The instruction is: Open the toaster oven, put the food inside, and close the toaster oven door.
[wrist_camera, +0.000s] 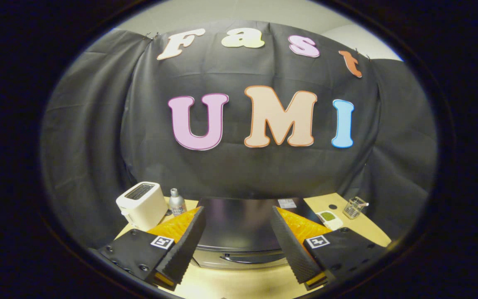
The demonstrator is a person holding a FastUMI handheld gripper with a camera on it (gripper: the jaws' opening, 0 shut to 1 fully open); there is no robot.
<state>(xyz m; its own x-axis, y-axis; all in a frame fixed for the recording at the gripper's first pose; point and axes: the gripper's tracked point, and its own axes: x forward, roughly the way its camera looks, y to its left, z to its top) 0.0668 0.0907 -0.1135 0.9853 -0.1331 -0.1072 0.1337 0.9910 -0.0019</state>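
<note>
A black cloth wall fills the upper and middle of the frame, with a pale ceiling above it. Along the bottom runs a light wooden bench [359, 226].

At lower left on the bench stands a cream two-slot toaster [141, 205]. Just right of it is a small silver bottle [176, 202]. At lower centre sits the toaster oven [241, 226], seen from above and in front: a wide dark top, and below it a silver front with a curved handle [249, 258] running left to right. The door looks closed. Right of the oven, partly behind the right finger, lies a small white tray of something green [328, 217], probably the food. Beyond that, at lower right, is a clear glass cup [354, 207].

The claw [239, 249] rises from the bottom of the frame with its two fingers spread wide and nothing held between them. The oven lies straight ahead and slightly below, framed between the fingers, with the handle just ahead of the tips and not touched.

The handle's long axis runs crosswise, along the same line as the gap between the fingers. To open the door, the claw would likely need to come down and forward, and either turn to close across the bar or hook it with a finger.
</note>
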